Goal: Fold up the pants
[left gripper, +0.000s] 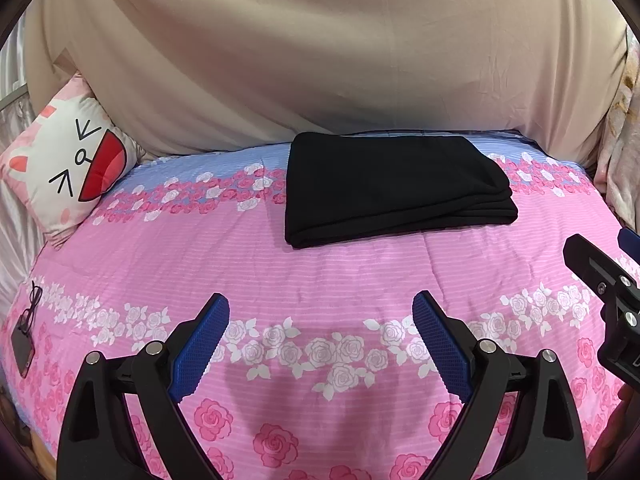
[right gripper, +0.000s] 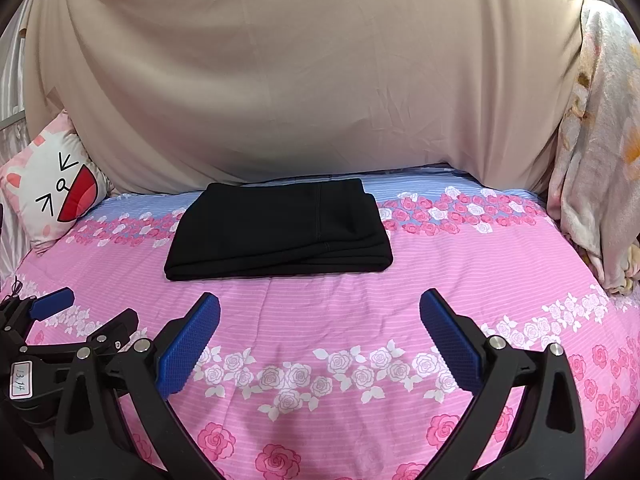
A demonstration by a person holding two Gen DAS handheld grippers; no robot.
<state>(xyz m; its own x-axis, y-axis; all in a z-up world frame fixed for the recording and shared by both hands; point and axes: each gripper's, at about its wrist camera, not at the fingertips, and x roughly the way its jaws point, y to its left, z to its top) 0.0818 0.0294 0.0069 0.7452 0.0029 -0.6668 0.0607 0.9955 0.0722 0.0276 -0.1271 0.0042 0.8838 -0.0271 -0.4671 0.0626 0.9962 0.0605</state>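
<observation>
Your left gripper (left gripper: 320, 320) hangs low at the bottom of its frame with its blue-padded fingers (left gripper: 204, 344) spread wide and nothing between them; only the pink rose-print bedspread (left gripper: 340, 272) shows in the gap. Your right gripper (right gripper: 320, 316) is the same: fingers (right gripper: 448, 340) wide apart and empty above the bedspread (right gripper: 320, 320).

The black pants (left gripper: 392, 188) lie folded into a neat rectangle on the bed, in the middle of the left wrist frame toward the right, well apart from both grippers. In the right wrist view the pants (right gripper: 280, 232) sit centre-left, with stacked layers showing along the near edge.

A cat-face pillow (left gripper: 68, 160) leans at the left of the frame, and a beige sheet (left gripper: 320, 52) hangs across the whole upper half. A small dark device with a cord (left gripper: 22, 344) rests on the bedspread at the lower left. A pale floral blanket (right gripper: 596, 152) drapes down the right edge of the right wrist frame.
</observation>
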